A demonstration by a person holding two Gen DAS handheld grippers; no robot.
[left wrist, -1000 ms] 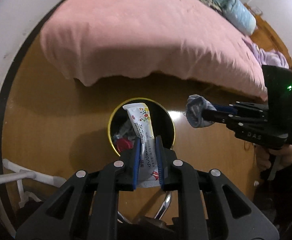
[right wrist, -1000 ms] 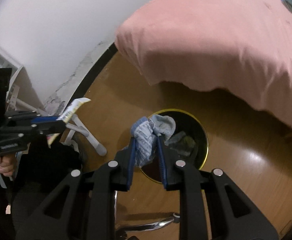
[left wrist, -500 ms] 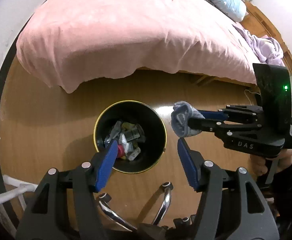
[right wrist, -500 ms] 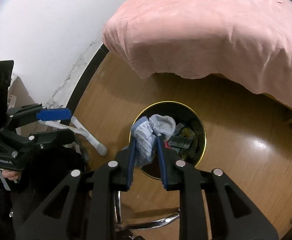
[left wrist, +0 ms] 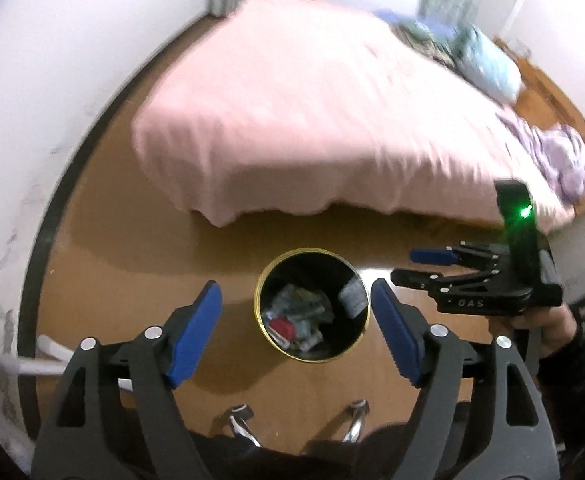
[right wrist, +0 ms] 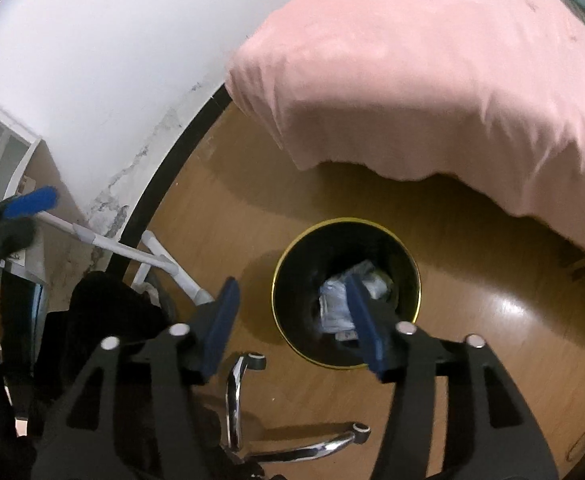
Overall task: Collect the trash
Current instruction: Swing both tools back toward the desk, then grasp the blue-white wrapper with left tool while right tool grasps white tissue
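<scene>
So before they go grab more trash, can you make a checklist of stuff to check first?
1. Left hand-held gripper has nothing in it, jaws opening: ok.
2. Right hand-held gripper has nothing between its pads, jaws opening: ok.
3. Trash can stands upright on the floor: ok.
4. Dropped trash lies inside the can, none on its rim: ok.
5. Can has room left: ok.
6. More trash waiting on the floor: cannot tell.
</scene>
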